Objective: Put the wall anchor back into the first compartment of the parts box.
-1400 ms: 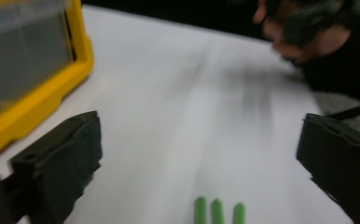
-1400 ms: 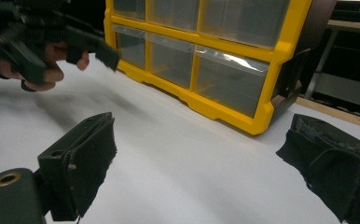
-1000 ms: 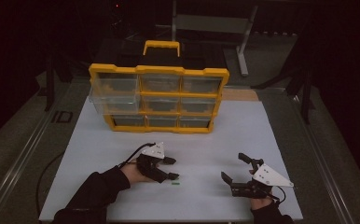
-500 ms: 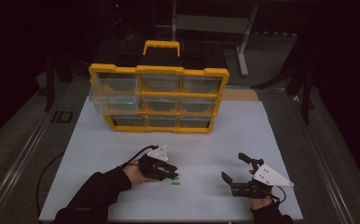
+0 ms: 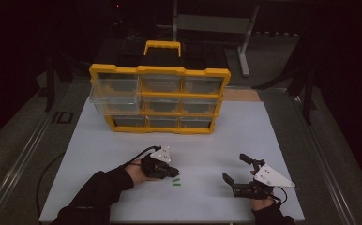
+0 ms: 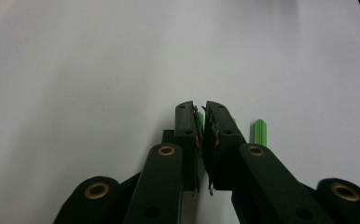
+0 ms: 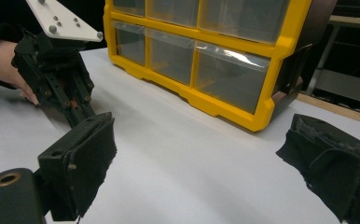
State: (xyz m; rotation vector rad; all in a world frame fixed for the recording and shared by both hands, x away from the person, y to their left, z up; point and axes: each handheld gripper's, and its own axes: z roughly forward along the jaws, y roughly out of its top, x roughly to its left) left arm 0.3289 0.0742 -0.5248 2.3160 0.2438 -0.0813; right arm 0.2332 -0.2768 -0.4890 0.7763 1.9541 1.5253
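**On the white table: left jaws clamp a green plug**

Near the table's front edge, my left gripper (image 5: 169, 171) has just closed its jaws; in the left gripper view a small green ribbed plastic plug (image 6: 200, 120) sits pinched between the pads. A 2nd green plug (image 6: 260, 131) lies on the white tabletop (image 5: 216, 131) just beside the jaws, apart from them. My right gripper (image 5: 237, 169) rests low at the front right w/ jaws spread wide, nothing between them. Behind both, well apart, stands the yellow-framed organiser case w/ clear drawers (image 5: 160, 99); its upper-left drawer (image 5: 113, 89) juts out of the frame.
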